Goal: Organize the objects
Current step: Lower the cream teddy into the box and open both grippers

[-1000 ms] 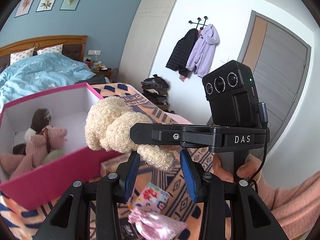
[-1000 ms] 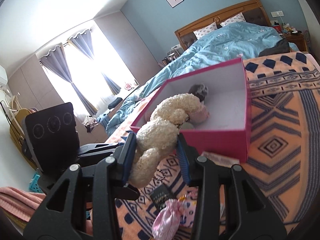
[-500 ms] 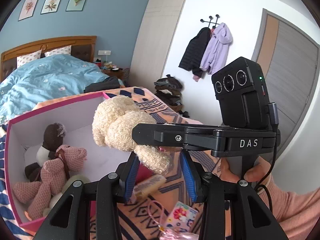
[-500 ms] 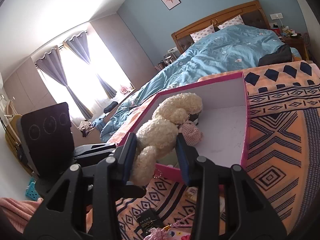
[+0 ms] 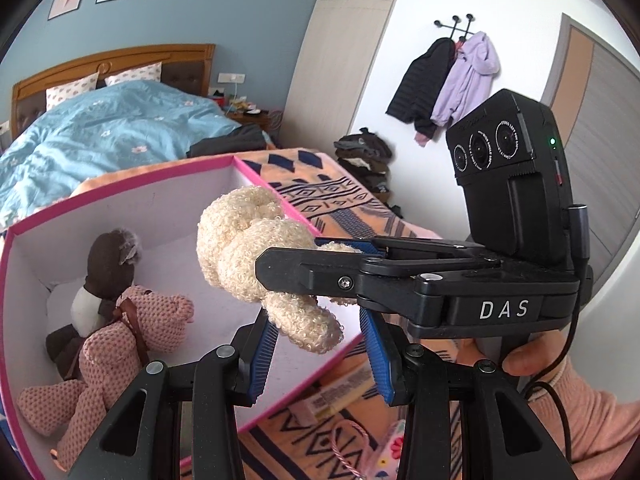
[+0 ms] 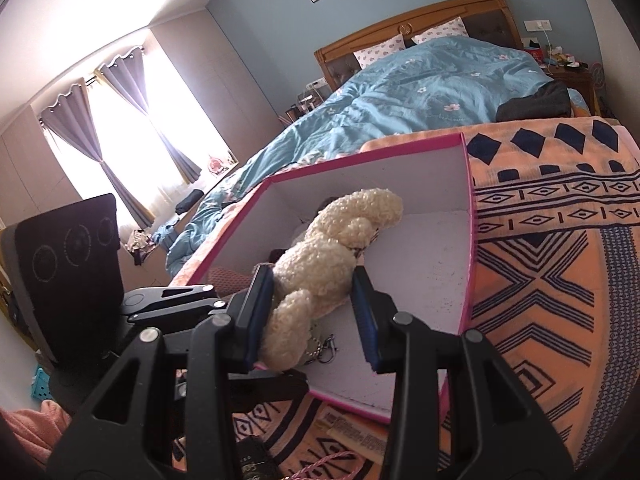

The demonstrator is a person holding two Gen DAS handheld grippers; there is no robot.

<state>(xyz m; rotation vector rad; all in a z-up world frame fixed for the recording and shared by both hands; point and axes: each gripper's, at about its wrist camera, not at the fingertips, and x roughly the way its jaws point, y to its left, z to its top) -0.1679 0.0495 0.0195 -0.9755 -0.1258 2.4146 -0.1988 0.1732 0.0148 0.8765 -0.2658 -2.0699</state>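
My right gripper point(image 6: 316, 312) is shut on a cream curly plush bear point(image 6: 332, 248) and holds it over the open pink box point(image 6: 470, 240) with white inner walls. In the left wrist view the same bear point(image 5: 248, 240) hangs in the right gripper's jaws above the box point(image 5: 120, 188). My left gripper point(image 5: 320, 356) is open and empty, just below the bear's leg. A pink knitted bear point(image 5: 124, 344) and a dark brown plush point(image 5: 108, 264) lie inside the box at its left end.
The box stands on an orange patterned blanket point(image 6: 552, 264). A yellowish flat packet point(image 5: 340, 394) and a pink floral pouch point(image 5: 384, 452) lie by the box's near wall. A bed with a blue duvet point(image 6: 432, 92) is behind. Coats point(image 5: 448, 80) hang on the wall.
Both grippers moved forward and up toward the box. The cream bear went from in front of the box's near wall to above its inside. The left gripper stayed open.
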